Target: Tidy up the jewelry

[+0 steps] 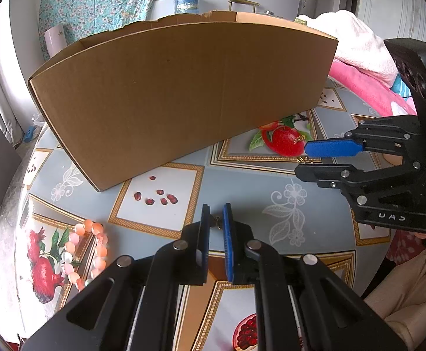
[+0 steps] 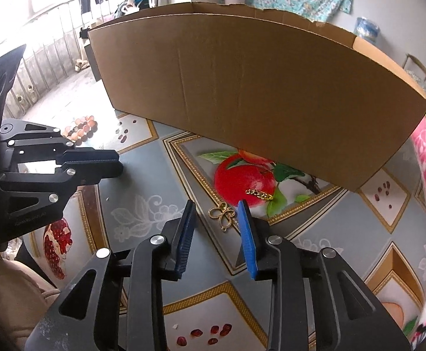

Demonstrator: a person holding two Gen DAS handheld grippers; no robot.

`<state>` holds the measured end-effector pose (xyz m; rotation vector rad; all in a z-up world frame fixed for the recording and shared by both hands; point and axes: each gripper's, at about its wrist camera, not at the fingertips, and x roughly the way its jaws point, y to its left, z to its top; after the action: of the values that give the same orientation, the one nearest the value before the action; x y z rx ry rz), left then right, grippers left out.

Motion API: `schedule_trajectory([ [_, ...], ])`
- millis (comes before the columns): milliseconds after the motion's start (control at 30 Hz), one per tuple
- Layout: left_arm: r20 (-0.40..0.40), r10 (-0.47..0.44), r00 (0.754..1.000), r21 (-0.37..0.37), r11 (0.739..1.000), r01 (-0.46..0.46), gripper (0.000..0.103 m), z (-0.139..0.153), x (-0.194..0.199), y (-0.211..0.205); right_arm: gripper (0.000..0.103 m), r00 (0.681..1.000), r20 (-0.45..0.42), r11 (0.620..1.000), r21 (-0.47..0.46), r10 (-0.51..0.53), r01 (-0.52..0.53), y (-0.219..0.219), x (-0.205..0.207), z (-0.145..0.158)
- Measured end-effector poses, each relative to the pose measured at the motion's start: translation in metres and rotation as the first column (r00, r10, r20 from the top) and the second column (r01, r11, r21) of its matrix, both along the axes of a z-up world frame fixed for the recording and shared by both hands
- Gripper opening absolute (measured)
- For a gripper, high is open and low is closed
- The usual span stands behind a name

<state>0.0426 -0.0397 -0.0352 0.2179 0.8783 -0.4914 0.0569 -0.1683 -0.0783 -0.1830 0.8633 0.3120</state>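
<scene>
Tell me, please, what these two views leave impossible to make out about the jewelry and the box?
- Inside of the cardboard box: hidden in both views by its tall front wall.
- Small dark item between the left gripper fingers: too small and partly hidden in the left wrist view.
- Bead bracelet: lower part hidden by the left gripper body; blurred in the right wrist view.
- Gold chain piece: too small to identify.

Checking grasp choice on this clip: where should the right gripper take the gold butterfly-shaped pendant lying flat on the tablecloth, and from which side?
Probably straight down from above, pinching across the looped wings. The pendant lies flat on the tablecloth, between the open fingers of the right gripper, so no edge stands up to grip from the side.
</scene>
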Motion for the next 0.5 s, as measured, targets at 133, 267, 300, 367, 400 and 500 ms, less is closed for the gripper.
schedule_trajectory([
  [133,0.001,0.001,1.000,0.000,1.000,-0.001,0.009,-0.0001,-0.0001,-0.0005,0.025,1.000,0.005,1.000,0.003,0.014,-0.014,0.0023,0.0044,0.0002],
  [267,0.001,0.001,1.000,-0.001,1.000,-0.001,0.009,-0.0004,-0.0004,-0.0003,0.014,1.000,0.007,1.000,0.004,0.020,-0.020,0.0048,0.0047,-0.0004],
  [300,0.001,0.001,1.000,-0.001,1.000,-0.001,0.009,-0.0005,-0.0005,-0.0003,0.014,1.000,0.007,1.000,0.011,0.019,-0.019,0.0041,0.0052,-0.0004],
  [367,0.001,0.001,1.000,-0.001,1.000,-0.001,0.009,-0.0006,-0.0006,-0.0002,0.014,1.000,0.007,1.000,0.024,0.014,-0.014,0.0021,0.0039,-0.0006],
  [400,0.002,0.001,1.000,-0.001,1.000,-0.001,0.009,-0.0006,-0.0005,-0.0002,0.014,1.000,0.009,0.999,0.029,0.013,-0.014,0.0017,0.0041,-0.0005],
  [500,0.000,0.001,1.000,-0.007,1.000,-0.001,0.009,-0.0004,-0.0003,0.0002,0.014,1.000,0.011,0.999,0.037,0.011,-0.012,0.0012,0.0035,-0.0010],
])
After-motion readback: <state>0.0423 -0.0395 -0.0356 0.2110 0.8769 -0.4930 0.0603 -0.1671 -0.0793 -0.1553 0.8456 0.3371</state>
